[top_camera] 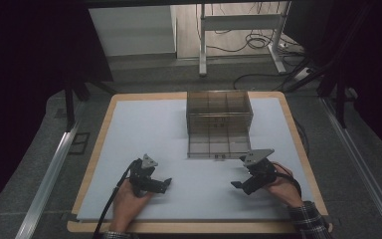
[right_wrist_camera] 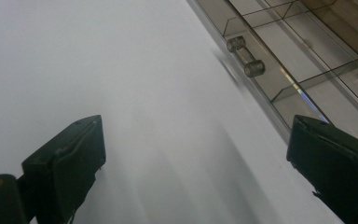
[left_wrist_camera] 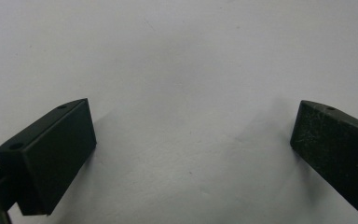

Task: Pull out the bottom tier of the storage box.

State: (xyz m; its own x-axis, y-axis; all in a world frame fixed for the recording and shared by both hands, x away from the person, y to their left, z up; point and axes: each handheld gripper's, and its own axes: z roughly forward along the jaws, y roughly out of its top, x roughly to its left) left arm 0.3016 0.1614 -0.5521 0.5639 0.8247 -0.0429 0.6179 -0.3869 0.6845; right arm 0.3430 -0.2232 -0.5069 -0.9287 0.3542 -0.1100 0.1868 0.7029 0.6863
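**Drawer box stands open at the far middle of the bench**

Drawer box (top_camera: 219, 112), of smoky clear plastic, stands at the far middle of the bench (top_camera: 144, 134), on its pale sheet. Its lower drawer (top_camera: 216, 147) is pulled out toward the person, and dividers split it into compartments. In the right gripper view the drawer's front wall runs slantwise across the upper right, with a small clear handle (right_wrist_camera: 245, 56) on it.

Right gripper (top_camera: 244, 184) hovers low over the sheet, just in front of the drawer's right corner and apart from it. Its 2 fingers (right_wrist_camera: 70, 161) are spread wide, with nothing between them.

Left gripper (top_camera: 165, 183) sits near the front of the bench, well apart from the box. Its fingers (left_wrist_camera: 58, 149) are also spread wide over bare sheet, pinching nothing.
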